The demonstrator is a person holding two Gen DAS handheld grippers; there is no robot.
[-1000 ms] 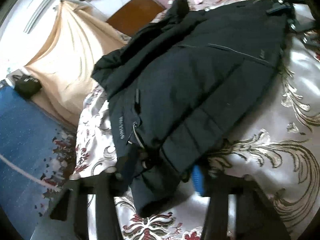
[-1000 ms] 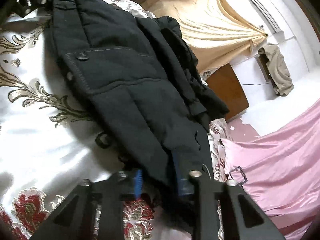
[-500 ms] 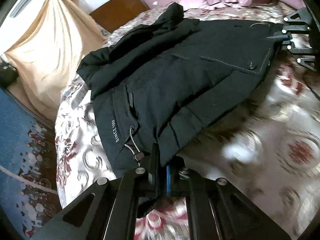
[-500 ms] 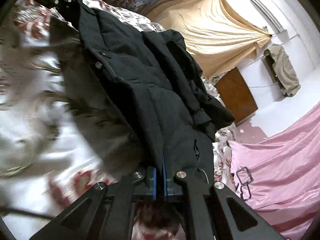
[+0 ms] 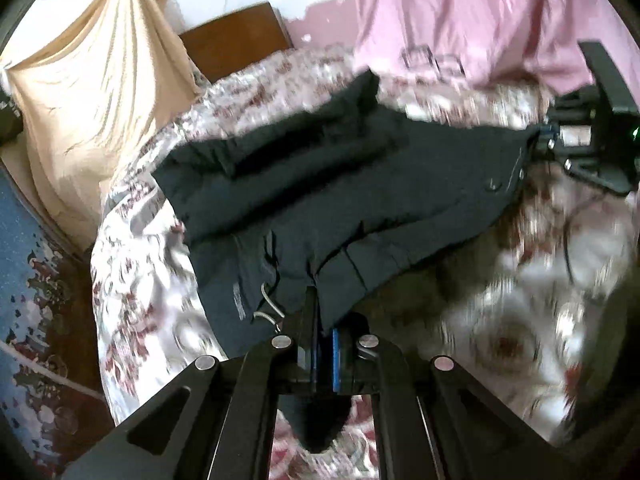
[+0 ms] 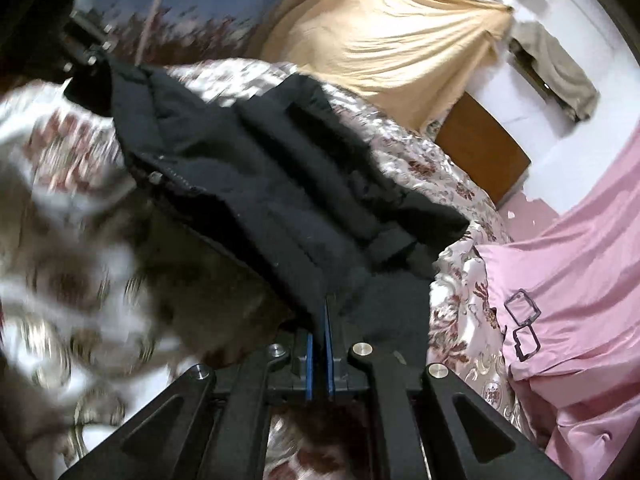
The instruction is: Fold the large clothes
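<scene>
Black jacket [image 5: 320, 200] hem pinched in left tool [image 5: 324, 344] and right tool [image 6: 319, 344].

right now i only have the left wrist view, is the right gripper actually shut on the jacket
Observer: Yes. In the right wrist view the right gripper is shut, with its blue pads pinching an edge of the black jacket.
Operator: anything else caught in there
Observer: No. Only dark jacket fabric runs between the pads, and the floral bedspread lies below it.
Operator: anything in the room i cant see from here
Observer: A khaki garment hangs on the wall, to the right of the beige curtain.
</scene>
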